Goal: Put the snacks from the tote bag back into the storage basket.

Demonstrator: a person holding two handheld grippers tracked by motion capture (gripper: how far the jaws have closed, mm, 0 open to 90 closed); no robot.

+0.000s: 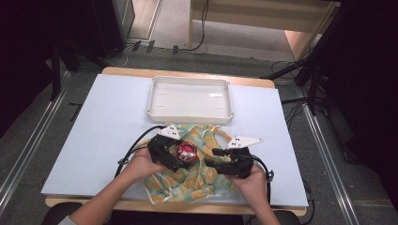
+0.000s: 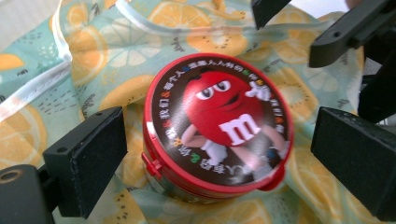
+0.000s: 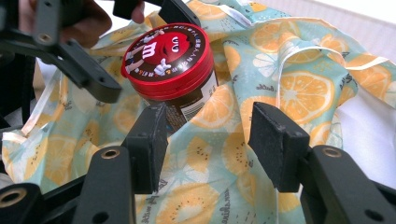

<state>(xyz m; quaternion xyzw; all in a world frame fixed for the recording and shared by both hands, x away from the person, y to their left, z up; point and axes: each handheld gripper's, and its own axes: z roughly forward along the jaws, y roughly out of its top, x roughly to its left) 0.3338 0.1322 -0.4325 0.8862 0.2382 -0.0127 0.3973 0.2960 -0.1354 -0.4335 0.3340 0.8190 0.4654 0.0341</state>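
Can (image 2: 217,126) between open left claw (image 2: 219,154) pads | cloth (image 3: 289,88) beneath

Each claw was black: the left claw (image 1: 174,154) and right claw (image 1: 224,165) carried a grey three-cornered plate on top, trailed a black cable, and ended in flat rectangular pads on arms with round screw holes.

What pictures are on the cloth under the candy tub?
Orange and lemon slices on pale green cloth, clearest in the right gripper view, beneath the red-lidded candy tub.
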